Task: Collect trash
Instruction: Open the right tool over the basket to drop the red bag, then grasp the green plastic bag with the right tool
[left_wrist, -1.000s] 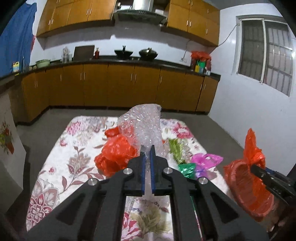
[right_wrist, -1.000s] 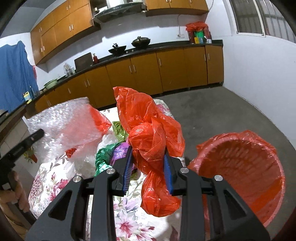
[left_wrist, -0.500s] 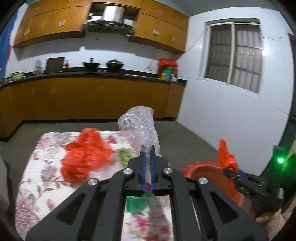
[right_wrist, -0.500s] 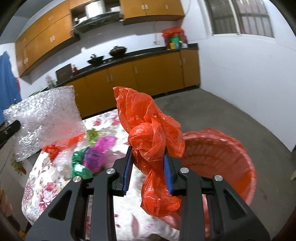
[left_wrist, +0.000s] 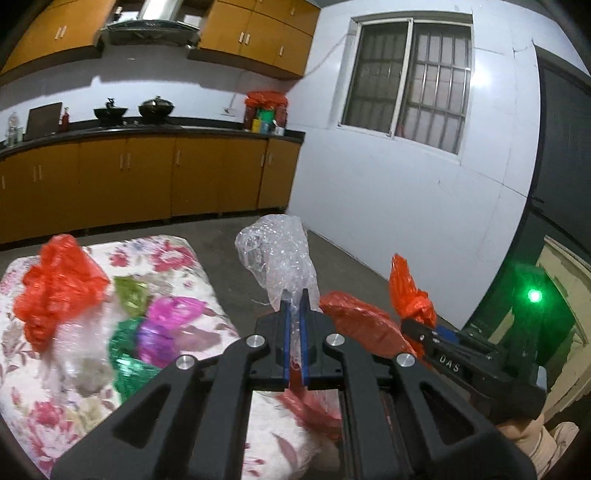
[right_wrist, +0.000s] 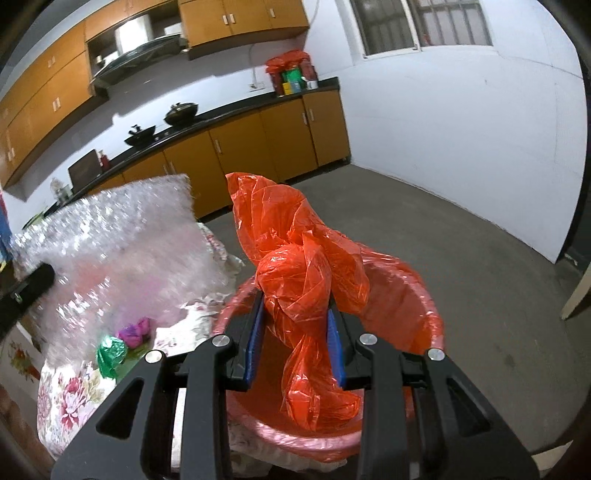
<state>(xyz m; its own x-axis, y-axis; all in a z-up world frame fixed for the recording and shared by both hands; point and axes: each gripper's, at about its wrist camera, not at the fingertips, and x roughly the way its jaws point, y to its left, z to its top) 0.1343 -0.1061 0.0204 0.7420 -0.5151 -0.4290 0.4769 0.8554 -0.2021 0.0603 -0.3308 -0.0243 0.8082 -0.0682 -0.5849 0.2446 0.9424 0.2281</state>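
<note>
Two grippers are loaded. My left gripper (left_wrist: 294, 302), at center frame, pinches a bubble wrap sheet (left_wrist: 277, 264) between nearly closed fingers. My right gripper (right_wrist: 295, 317) clamps a knotted orange plastic bag (right_wrist: 299, 273) over the red-lined bin (right_wrist: 413, 295) at lower center. Green and magenta wrappers (left_wrist: 155, 332) lie on the floral tablecloth (left_wrist: 177, 254) at left.

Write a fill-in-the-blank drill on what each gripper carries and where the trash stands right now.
1. The left gripper is shut on a piece of clear ____ wrap.
2. The knotted plastic bag in the right gripper is coloured ____.
3. That bag hangs over the red-lined ____.
4. The green and magenta wrappers lie on the ____ tablecloth.

Missing: bubble; red; bin; floral
</note>
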